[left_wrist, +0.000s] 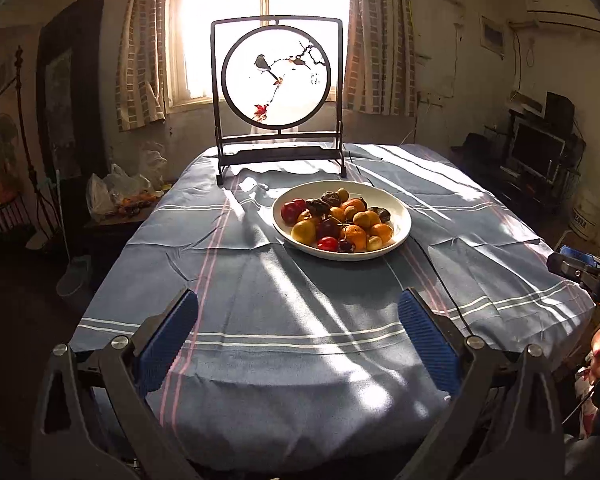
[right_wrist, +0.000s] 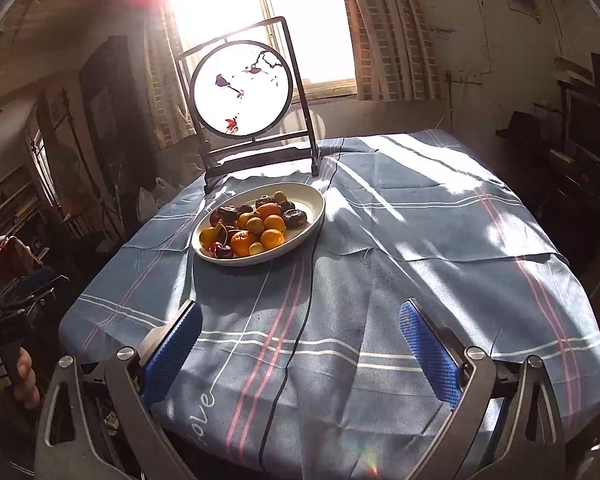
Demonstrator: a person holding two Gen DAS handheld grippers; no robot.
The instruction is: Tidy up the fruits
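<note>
A white plate (left_wrist: 400, 212) sits on the blue striped tablecloth, past the table's middle. It holds a pile of fruit (left_wrist: 336, 220): oranges, small yellow fruits, red cherries and dark wrinkled fruits. The plate (right_wrist: 314, 208) and its fruit (right_wrist: 256, 224) also show in the right wrist view. My left gripper (left_wrist: 298, 340) is open and empty above the table's near edge, well short of the plate. My right gripper (right_wrist: 300, 344) is open and empty, also near the front edge, to the right of the plate.
A dark framed round bird screen (left_wrist: 278, 76) stands at the table's far edge behind the plate. A thin black cable (right_wrist: 304, 320) runs across the cloth from the plate toward the front. A side table with plastic bags (left_wrist: 116, 196) stands left.
</note>
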